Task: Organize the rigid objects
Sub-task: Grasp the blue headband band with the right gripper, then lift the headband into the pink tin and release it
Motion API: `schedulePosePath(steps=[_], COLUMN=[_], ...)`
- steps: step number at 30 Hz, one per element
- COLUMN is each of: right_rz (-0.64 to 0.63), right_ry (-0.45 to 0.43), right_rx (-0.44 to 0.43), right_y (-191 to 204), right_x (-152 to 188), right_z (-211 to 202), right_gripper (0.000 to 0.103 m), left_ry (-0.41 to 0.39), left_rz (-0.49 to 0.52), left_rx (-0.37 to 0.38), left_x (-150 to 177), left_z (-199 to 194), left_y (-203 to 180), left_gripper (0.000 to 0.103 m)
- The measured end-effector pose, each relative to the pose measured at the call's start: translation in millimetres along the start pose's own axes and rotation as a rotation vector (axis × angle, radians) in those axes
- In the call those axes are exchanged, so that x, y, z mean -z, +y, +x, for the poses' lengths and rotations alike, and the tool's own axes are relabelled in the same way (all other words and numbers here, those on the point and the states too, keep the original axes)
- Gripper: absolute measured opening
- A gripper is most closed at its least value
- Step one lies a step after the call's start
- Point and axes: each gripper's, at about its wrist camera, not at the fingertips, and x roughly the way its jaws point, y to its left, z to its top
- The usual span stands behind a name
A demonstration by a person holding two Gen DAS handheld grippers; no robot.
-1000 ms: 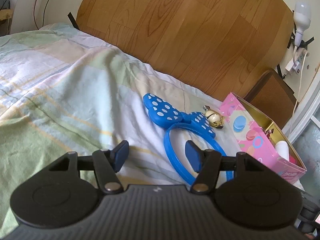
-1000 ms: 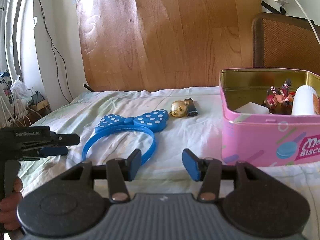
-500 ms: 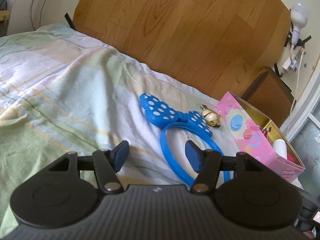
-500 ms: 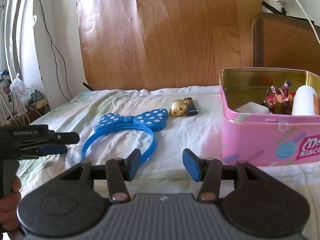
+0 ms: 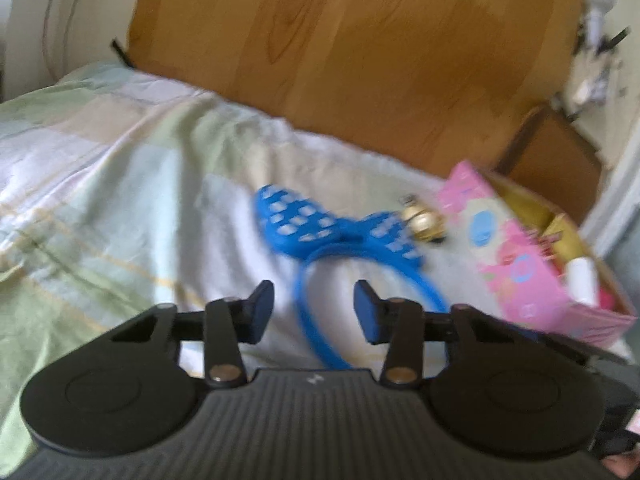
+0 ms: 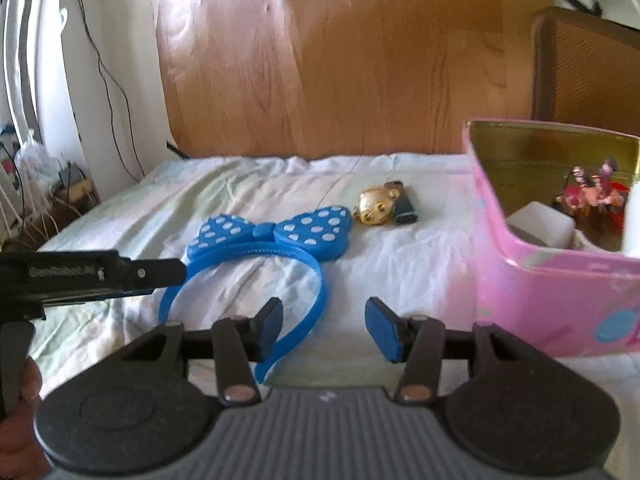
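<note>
Both tongs have advanced toward the blue headband [image 5: 362, 256] on the bed; left tongs [image 5: 314, 310] closing, empty, headband just ahead; right tongs [image 6: 324, 326] released, empty; pink tin [image 6: 532, 280] to their right; pickup is imminent

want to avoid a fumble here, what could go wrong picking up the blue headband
Left tongs are closing with only one thin side of the blue headband between them; the curved band may slip or twist out. The gold charm and black lighter lie right beside the bow, so dragging could knock them. Soft bedsheet may bunch.
</note>
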Motion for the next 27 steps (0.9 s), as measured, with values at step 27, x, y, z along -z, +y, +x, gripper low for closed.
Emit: schedulePosePath(steps=[27], right_rz=[-0.021], right_ry=[-0.225], right_rx=[0.404], right_y=[-145], right_x=[-46], right_z=[-79], right_gripper=[0.014], left_ry=[-0.06], left_rz=[0.223], left_rx=[0.311], left_x=[-36], left_z=[53], left_y=[-202], left_gripper=[0.012])
